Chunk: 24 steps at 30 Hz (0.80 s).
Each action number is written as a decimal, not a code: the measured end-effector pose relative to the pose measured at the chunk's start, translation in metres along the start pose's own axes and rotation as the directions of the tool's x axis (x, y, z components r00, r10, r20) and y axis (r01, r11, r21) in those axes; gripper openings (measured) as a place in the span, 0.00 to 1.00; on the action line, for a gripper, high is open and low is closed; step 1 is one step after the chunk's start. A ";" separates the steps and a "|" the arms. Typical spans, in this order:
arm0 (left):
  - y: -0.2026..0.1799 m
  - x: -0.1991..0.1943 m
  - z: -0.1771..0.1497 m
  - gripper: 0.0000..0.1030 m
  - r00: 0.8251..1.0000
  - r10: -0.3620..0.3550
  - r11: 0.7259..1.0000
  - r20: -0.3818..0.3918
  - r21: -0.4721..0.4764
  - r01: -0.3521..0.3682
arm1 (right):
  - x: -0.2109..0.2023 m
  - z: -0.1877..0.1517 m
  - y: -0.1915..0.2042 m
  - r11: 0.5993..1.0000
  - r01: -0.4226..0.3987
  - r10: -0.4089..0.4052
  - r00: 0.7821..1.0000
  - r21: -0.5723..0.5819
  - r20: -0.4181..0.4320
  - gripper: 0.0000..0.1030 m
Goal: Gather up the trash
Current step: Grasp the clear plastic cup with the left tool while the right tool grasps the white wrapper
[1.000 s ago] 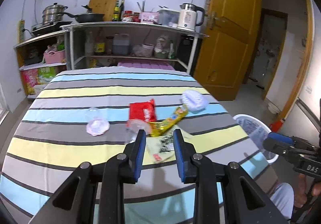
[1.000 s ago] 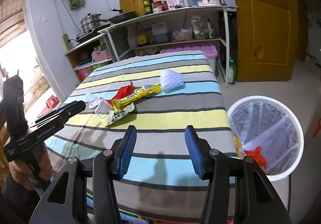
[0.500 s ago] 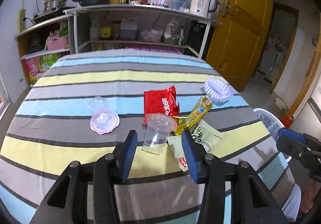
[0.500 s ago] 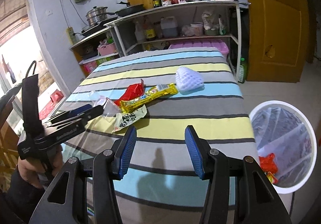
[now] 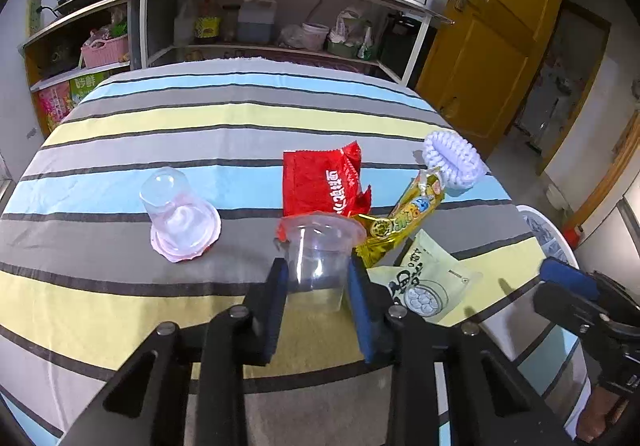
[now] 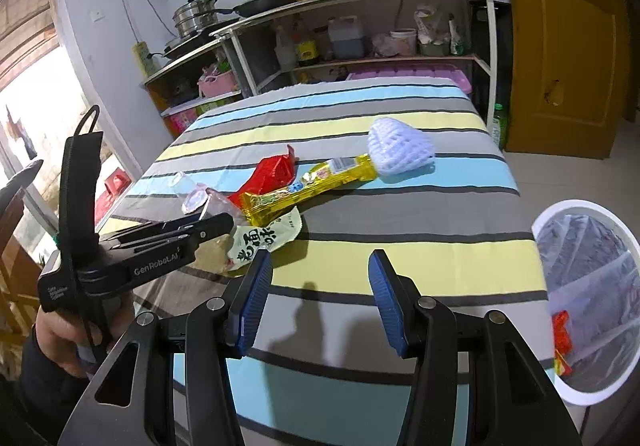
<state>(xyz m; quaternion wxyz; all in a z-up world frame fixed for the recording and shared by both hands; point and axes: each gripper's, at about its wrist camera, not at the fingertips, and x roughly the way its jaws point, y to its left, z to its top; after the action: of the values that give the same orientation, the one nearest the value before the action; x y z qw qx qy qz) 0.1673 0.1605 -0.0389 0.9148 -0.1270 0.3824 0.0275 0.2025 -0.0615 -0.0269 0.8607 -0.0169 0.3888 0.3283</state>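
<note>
Black plastic grippers (image 6: 316,286), blue ribbed fingers (image 6: 256,296), silver screws, white "GenRobot.AI" lettering, dark sleeve (image 6: 44,378).

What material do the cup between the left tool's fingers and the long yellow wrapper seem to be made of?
The cup looks like thin clear plastic with a glossy finish: the striped cloth shows through its wall, and light glints on it. The long yellow wrapper looks like metallised plastic film, shiny and gold: it is crinkled and reflects light; whether it is real foil I cannot tell.
</note>
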 end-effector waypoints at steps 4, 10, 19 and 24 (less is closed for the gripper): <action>-0.002 -0.008 -0.001 0.30 0.999 -0.009 1.000 0.030 0.007 0.009 | 0.012 0.002 0.005 1.000 -0.028 0.028 0.999 0.003 -0.027 0.47; 0.003 -0.023 -0.008 0.30 0.998 -0.026 1.000 0.059 -0.007 0.026 | 0.036 0.006 0.011 0.998 -0.058 0.059 0.995 0.019 -0.084 0.42; 0.026 -0.039 -0.017 0.30 0.996 -0.002 0.999 0.085 -0.042 0.006 | 0.061 0.010 0.020 0.995 -0.079 0.086 0.987 0.055 -0.133 0.32; 0.031 -0.038 -0.019 0.30 0.996 -0.006 0.999 0.085 -0.050 0.010 | 0.068 0.010 0.023 0.997 -0.051 0.059 0.989 0.060 -0.137 0.12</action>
<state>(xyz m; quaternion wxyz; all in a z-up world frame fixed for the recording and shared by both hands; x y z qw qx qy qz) 0.1225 0.1873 -0.0316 0.9268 -0.1505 0.3420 0.0389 0.2280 -0.0033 -0.0610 0.8225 -0.0047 0.4568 0.3389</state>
